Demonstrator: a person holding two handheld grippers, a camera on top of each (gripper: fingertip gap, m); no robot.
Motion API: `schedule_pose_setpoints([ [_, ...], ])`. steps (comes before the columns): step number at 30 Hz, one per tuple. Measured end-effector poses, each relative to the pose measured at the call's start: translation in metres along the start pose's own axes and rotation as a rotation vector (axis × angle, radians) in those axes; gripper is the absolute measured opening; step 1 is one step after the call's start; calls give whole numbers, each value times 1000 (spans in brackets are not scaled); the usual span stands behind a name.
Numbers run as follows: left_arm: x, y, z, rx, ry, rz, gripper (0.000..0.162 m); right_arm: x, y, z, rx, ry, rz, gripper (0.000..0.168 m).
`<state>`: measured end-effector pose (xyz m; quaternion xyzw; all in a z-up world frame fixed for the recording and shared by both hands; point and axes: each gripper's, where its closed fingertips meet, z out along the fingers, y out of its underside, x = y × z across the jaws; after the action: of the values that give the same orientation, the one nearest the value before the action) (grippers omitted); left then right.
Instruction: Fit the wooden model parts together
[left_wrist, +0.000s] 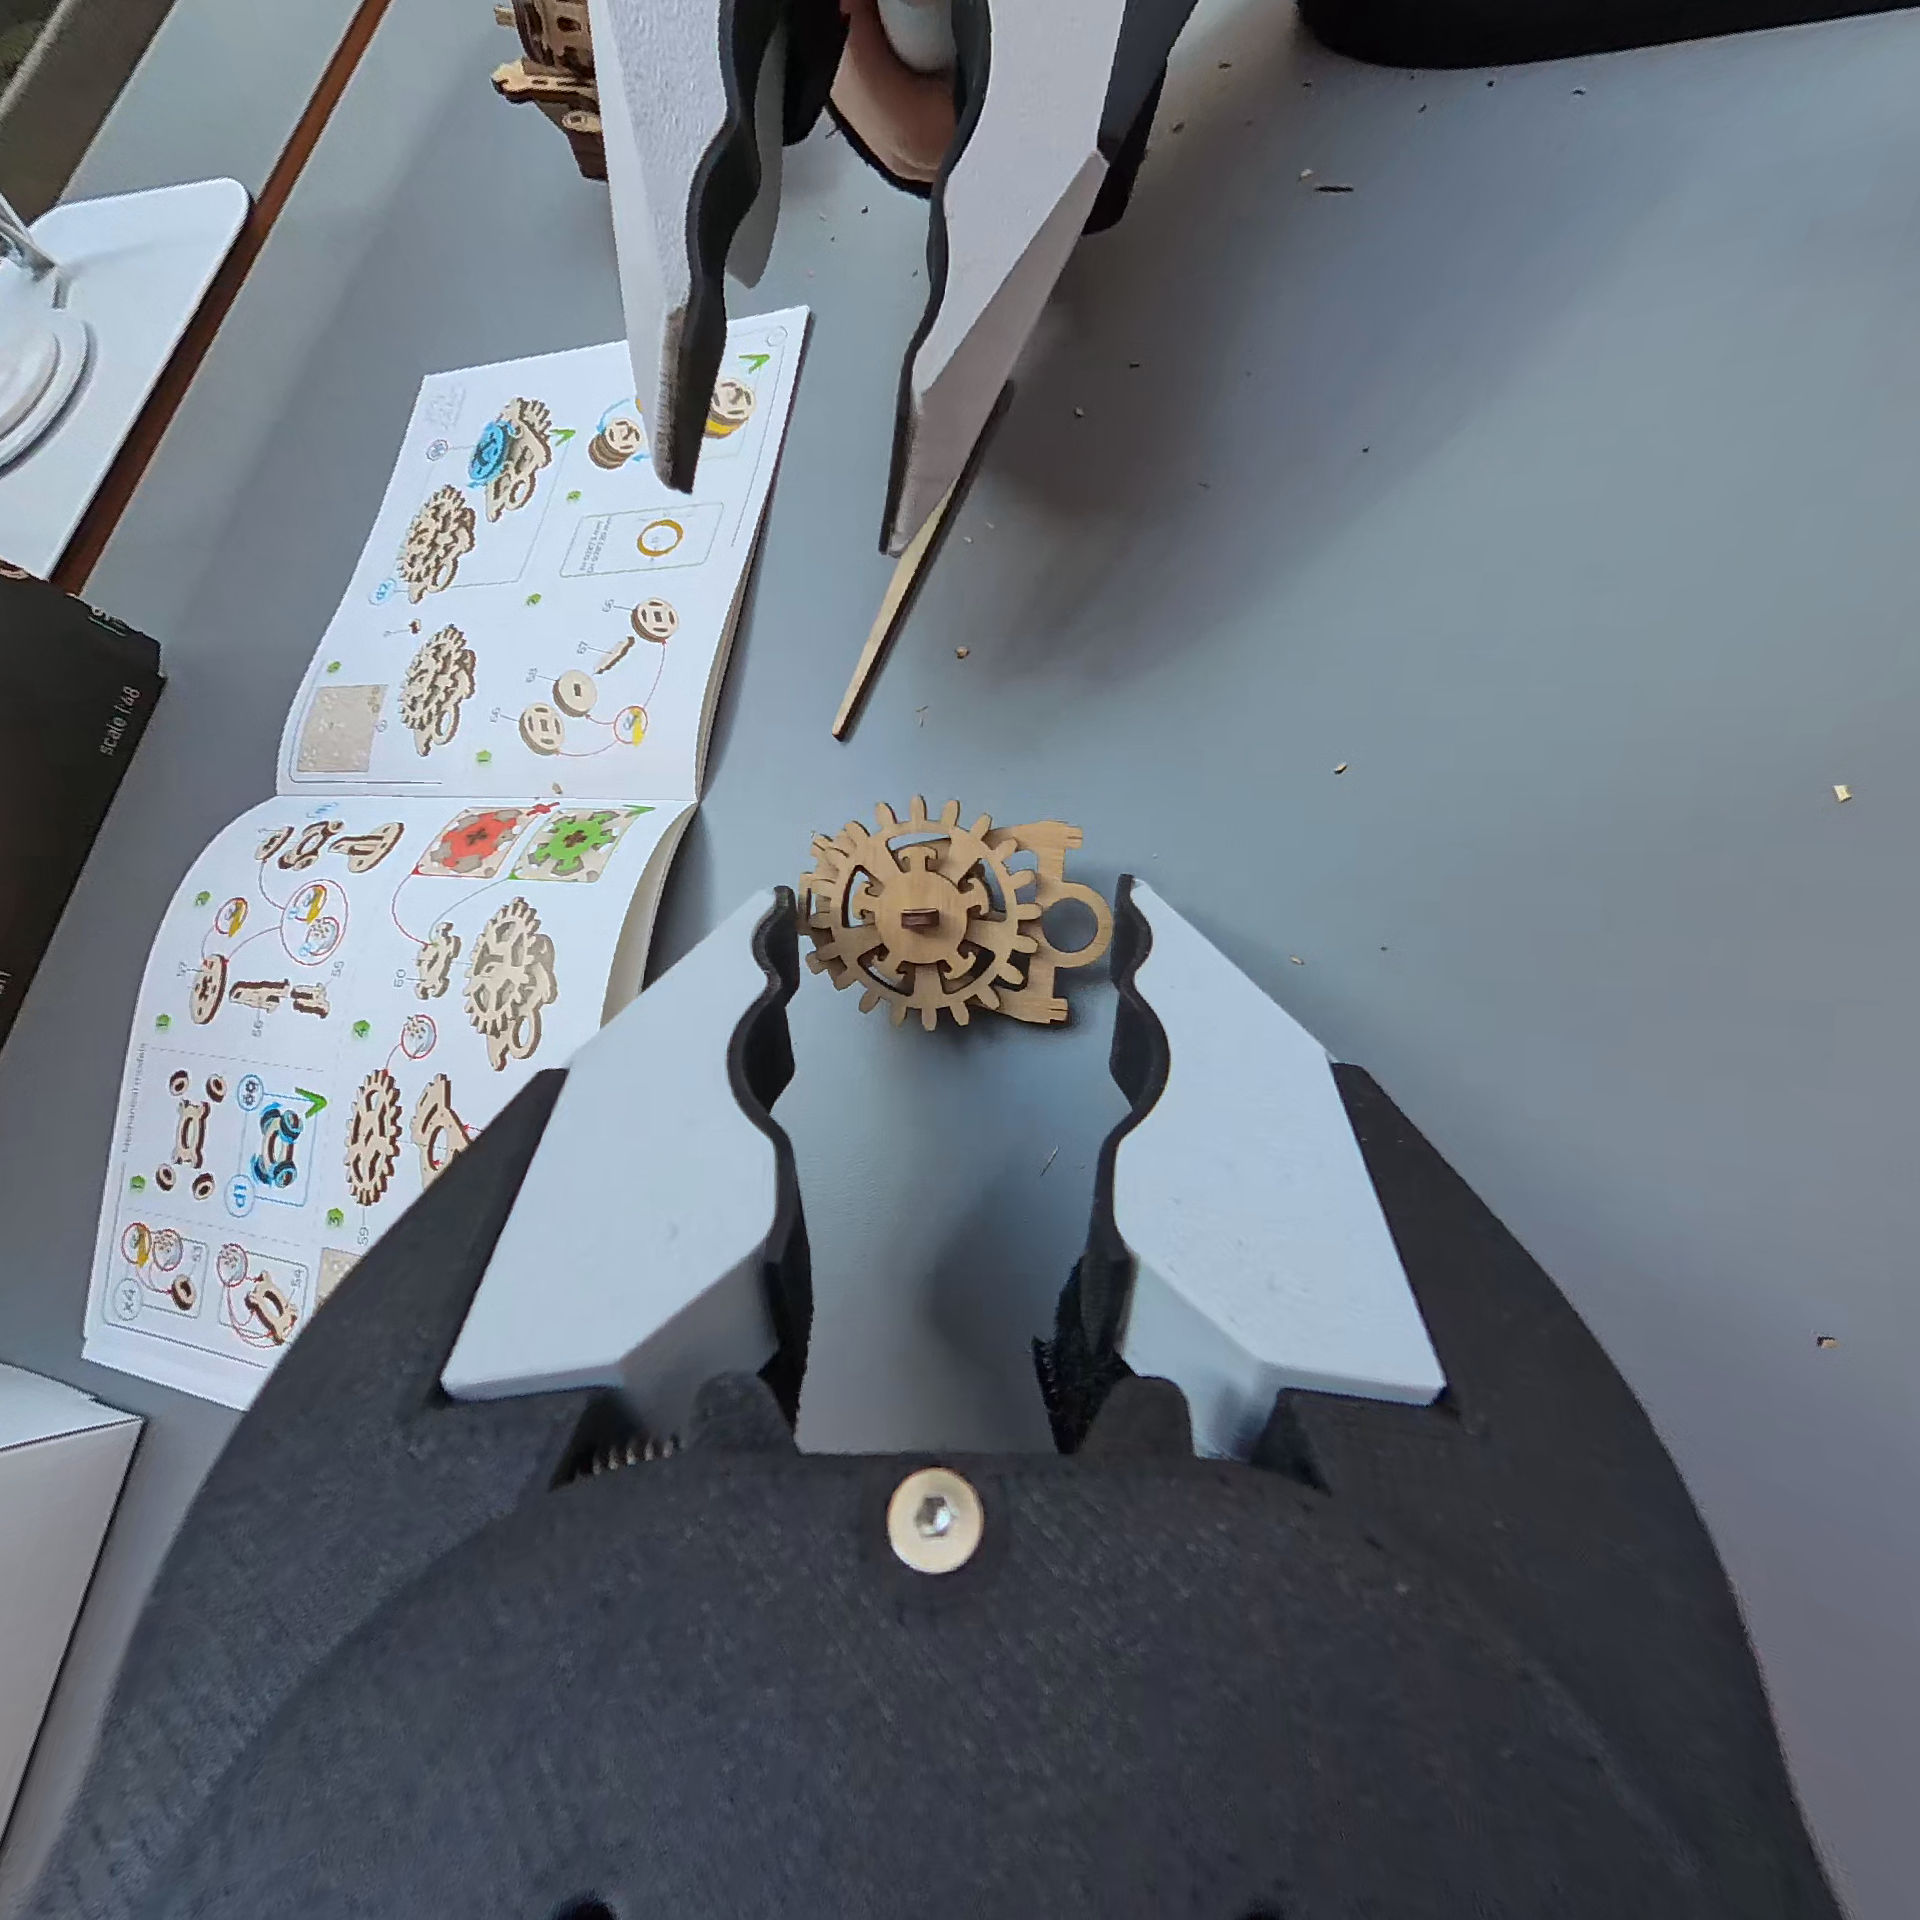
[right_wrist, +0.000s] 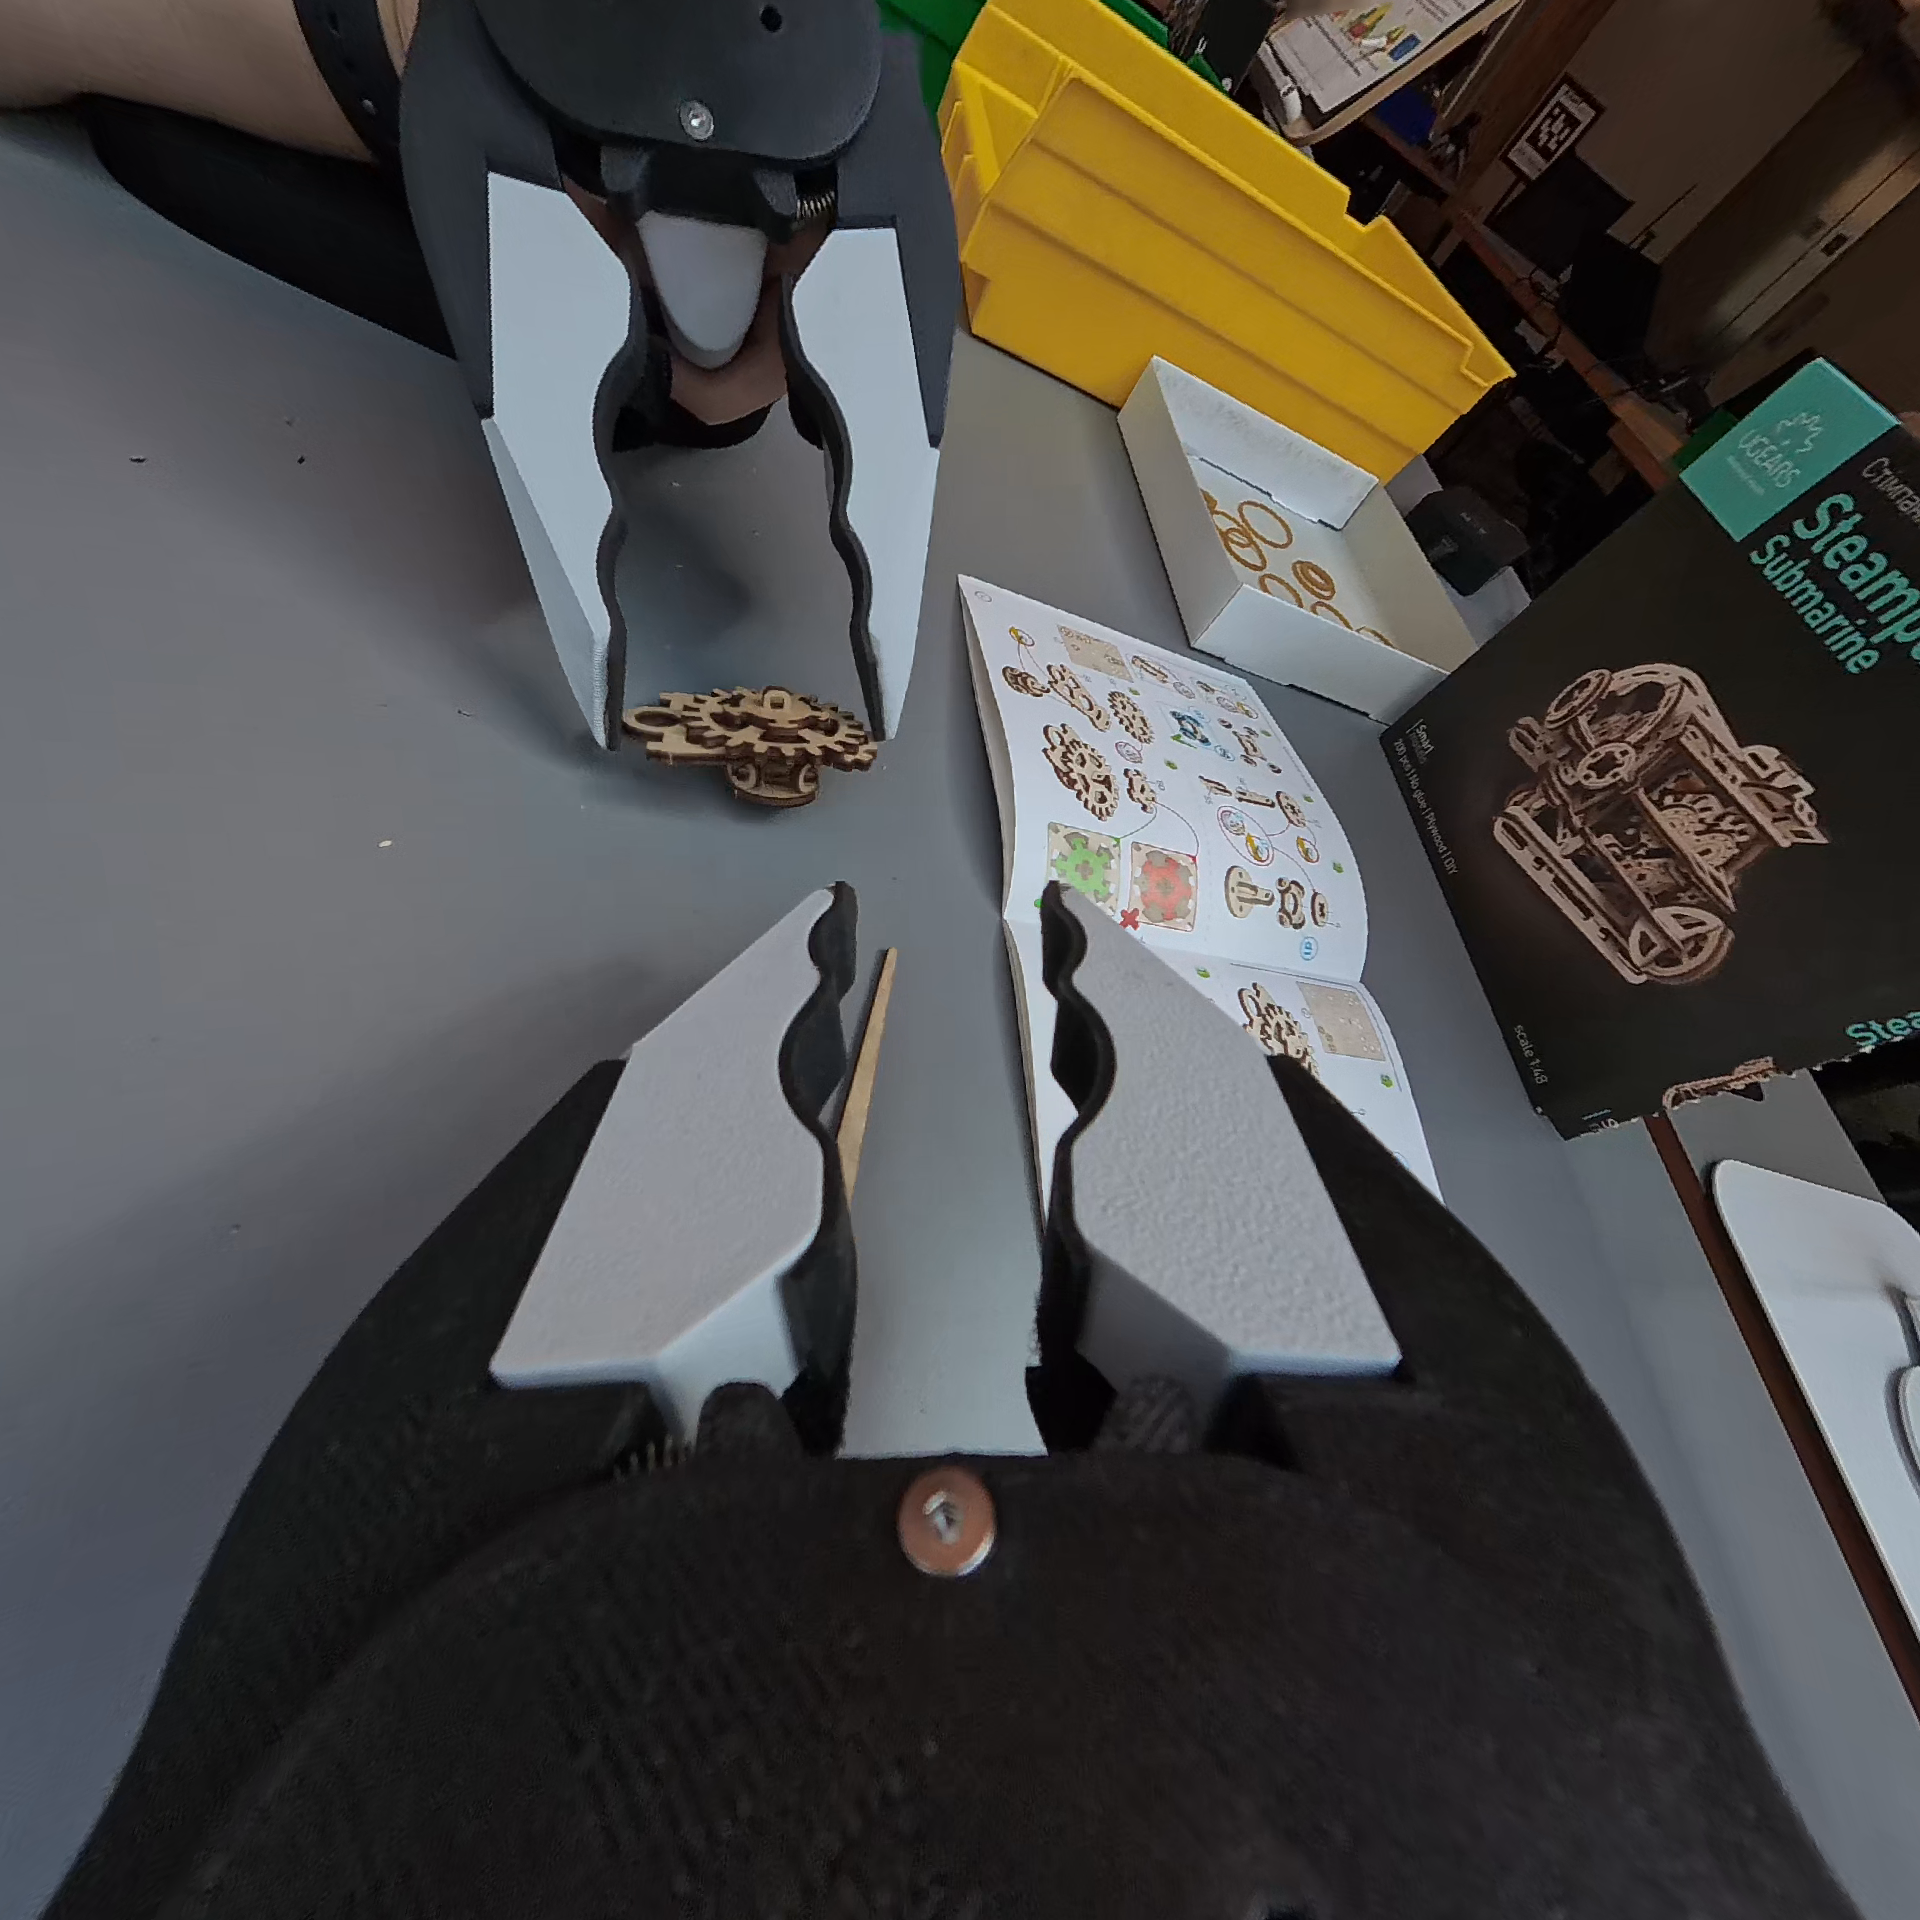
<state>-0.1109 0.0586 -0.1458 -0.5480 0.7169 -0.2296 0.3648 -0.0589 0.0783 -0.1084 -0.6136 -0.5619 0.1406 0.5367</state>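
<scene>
Grey table (left_wrist: 1455, 520), wooden gear assembly (left_wrist: 940, 914)

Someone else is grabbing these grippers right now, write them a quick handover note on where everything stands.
Left gripper: open, empty, fingers either side of the wooden gear assembly lying on the grey table, not clamped.
Right gripper: open, empty, low over the thin wooden stick lying loose on the table.
Instruction booklet lies open beside them; a white tray of wooden rings sits behind it.
Done: gears already stacked on their base.
Left: probably pick up the stick and fit it to the assembly; check the booklet.
</scene>
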Motion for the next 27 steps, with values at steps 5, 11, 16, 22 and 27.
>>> schedule_pose_setpoints([
  [5,-1,0,0,2,-4,4,59,1,2,0,-4,4,-2,35],
  [11,-1,-1,1,5,-12,21,58,-1,3,1,-15,-5,-17,35],
  [16,-1,-1,2,7,-11,21,58,-2,6,2,-30,-9,-27,35],
  [22,-1,-1,2,6,-14,27,58,-5,9,3,-49,-16,-47,34],
  [27,0,-1,2,9,-12,31,58,-9,12,5,-67,-27,-74,34],
])
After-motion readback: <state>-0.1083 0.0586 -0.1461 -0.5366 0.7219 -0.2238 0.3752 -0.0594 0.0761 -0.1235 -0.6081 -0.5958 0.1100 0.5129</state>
